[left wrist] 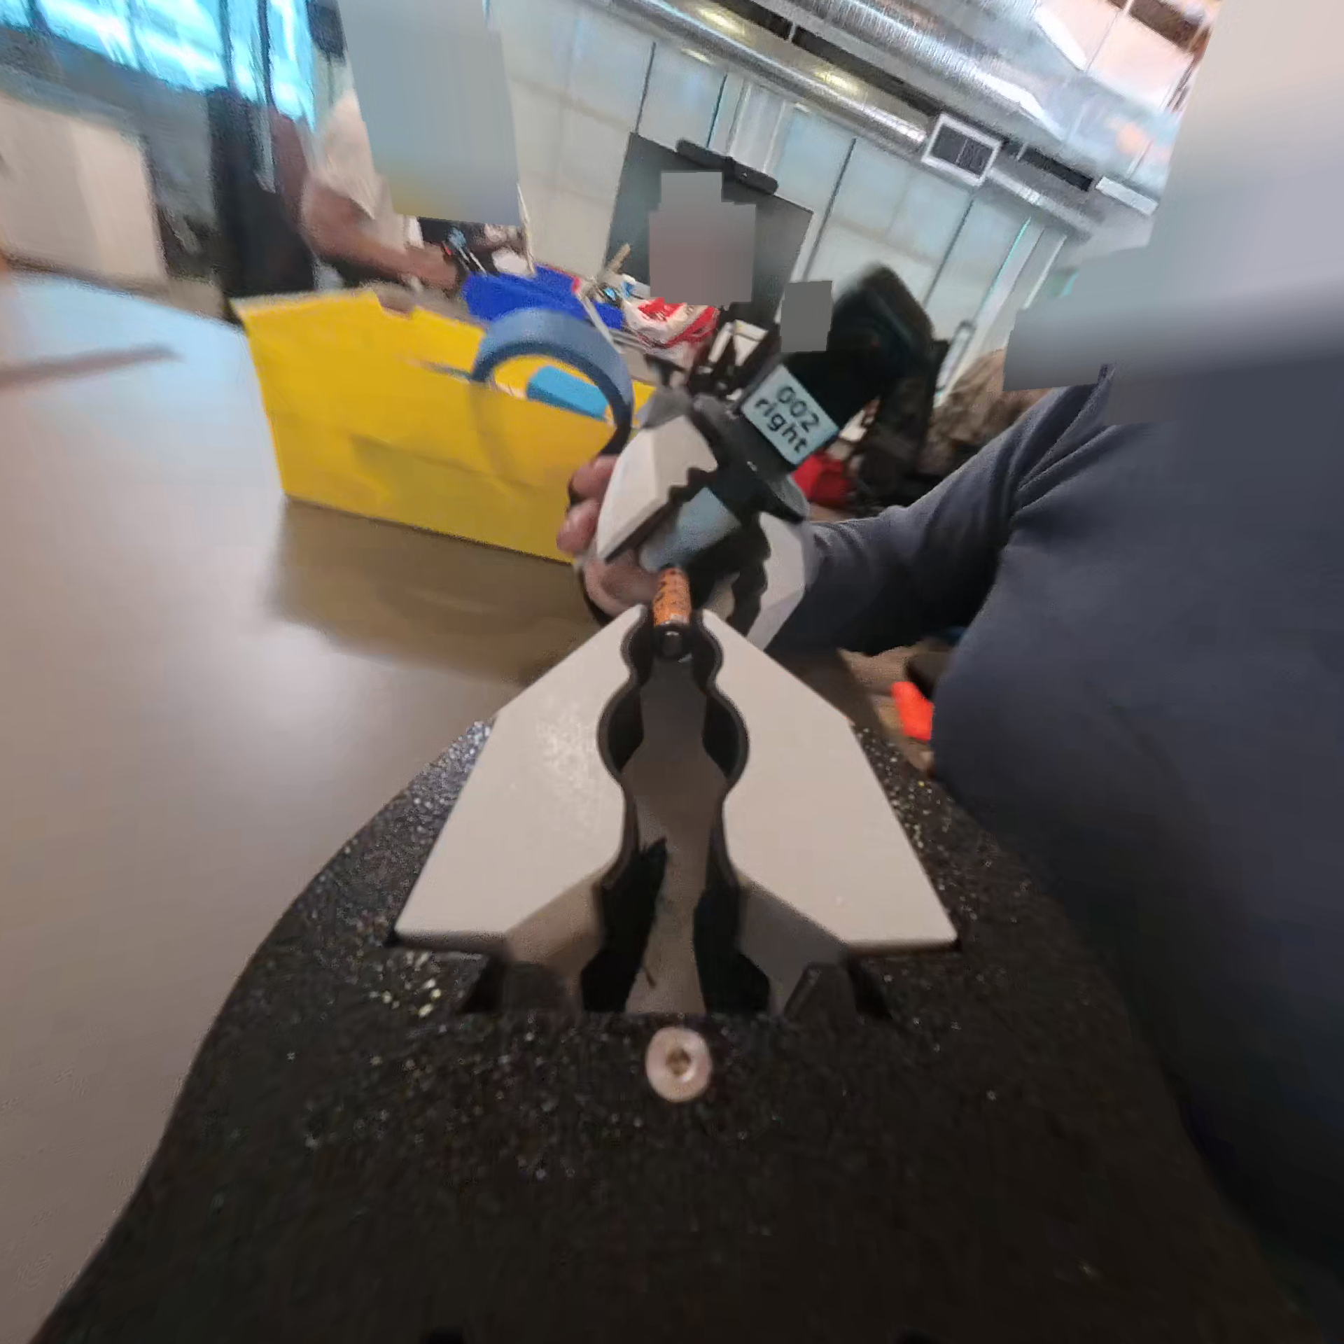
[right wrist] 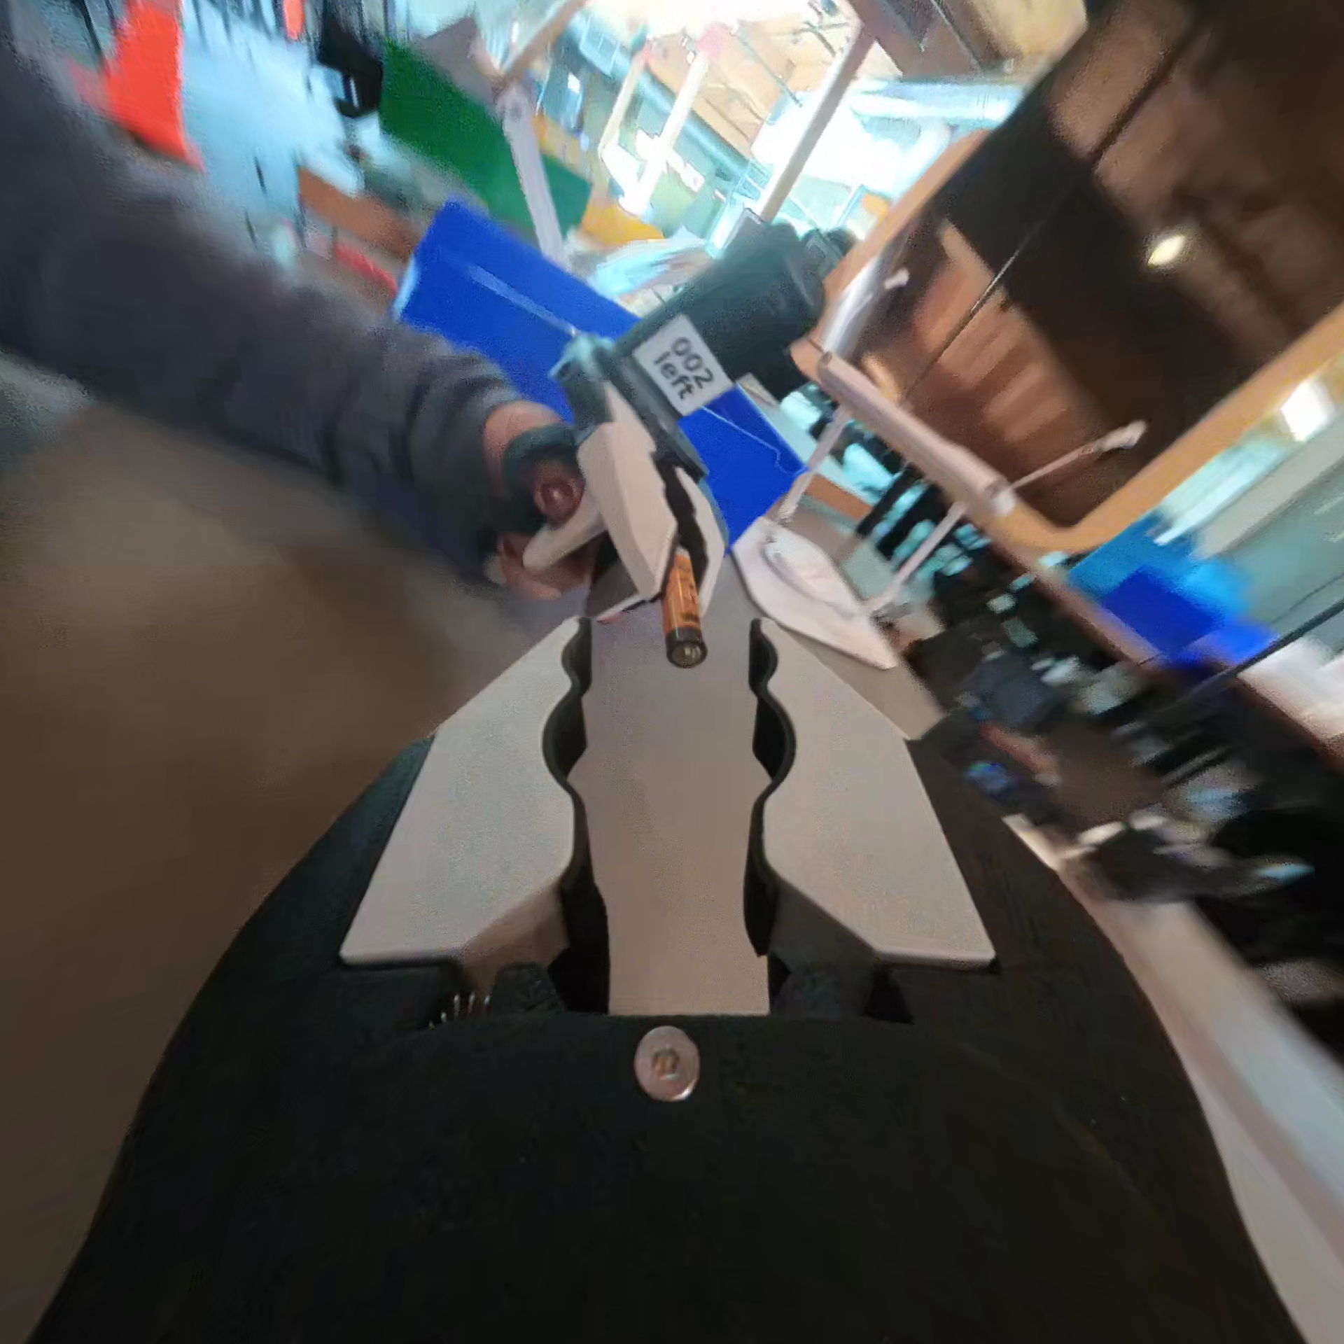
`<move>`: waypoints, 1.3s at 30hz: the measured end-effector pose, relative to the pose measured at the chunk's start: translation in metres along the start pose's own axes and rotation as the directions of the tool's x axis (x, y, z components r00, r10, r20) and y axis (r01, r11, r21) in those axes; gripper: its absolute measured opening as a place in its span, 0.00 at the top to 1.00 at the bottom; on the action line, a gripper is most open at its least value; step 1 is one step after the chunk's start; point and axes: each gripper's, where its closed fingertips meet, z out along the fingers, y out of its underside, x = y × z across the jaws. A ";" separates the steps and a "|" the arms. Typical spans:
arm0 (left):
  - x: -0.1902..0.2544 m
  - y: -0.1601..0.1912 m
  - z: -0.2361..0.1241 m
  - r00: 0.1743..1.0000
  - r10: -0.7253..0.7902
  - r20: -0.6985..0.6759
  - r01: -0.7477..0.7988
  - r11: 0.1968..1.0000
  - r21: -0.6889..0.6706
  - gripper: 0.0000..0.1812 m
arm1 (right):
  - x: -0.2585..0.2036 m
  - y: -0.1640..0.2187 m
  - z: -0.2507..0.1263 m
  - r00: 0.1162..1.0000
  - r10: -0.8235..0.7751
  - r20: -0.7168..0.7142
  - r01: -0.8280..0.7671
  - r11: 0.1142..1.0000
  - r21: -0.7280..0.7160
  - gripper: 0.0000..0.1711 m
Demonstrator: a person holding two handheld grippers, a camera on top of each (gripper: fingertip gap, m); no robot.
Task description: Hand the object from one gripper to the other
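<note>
I'm looking across a glossy brown table (left wrist: pixel 182 582), which is catching soft light. A yellow bin (left wrist: pixel 407 429) is sitting on it, my landmark. Behind the bin, pale wall panels (left wrist: pixel 822 174) are running under a silver duct (left wrist: pixel 909 80). Left of the bin, bright windows (left wrist: pixel 145 44) are glowing. In the right wrist view, a blue bin (right wrist: pixel 494 305) is standing beyond a wooden frame (right wrist: pixel 1091 502), and daylight is flooding in above it.

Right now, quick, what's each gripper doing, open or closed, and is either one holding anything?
Left gripper: closed on the orange-and-black battery.
Right gripper: open, holding nothing; the battery's free end sits between its fingers.
</note>
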 end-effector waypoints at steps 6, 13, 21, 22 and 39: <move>0.001 0.004 0.000 0.805 0.573 0.154 -0.553 0.818 -0.157 0.96 | 0.002 -0.005 -0.002 0.677 0.683 0.274 -0.708 0.706 -0.014 0.84; -0.002 0.007 0.005 0.674 0.715 0.188 -0.685 0.699 -0.204 0.96 | -0.004 0.001 -0.001 0.416 0.833 0.364 -0.868 0.483 -0.114 0.90; 0.002 0.003 0.005 0.653 0.733 0.193 -0.708 0.681 -0.187 0.96 | -0.003 -0.002 -0.002 0.357 0.847 0.394 -0.897 0.429 -0.111 0.94; 0.002 0.002 0.005 0.652 0.733 0.193 -0.710 0.680 -0.185 0.96 | -0.003 -0.002 -0.003 0.351 0.848 0.398 -0.899 0.425 -0.111 0.94; -0.043 -0.055 -0.057 0.406 0.584 0.702 -0.748 0.654 -0.111 0.91 | 0.060 -0.032 -0.023 0.875 0.372 -0.310 -0.405 0.913 -0.046 0.95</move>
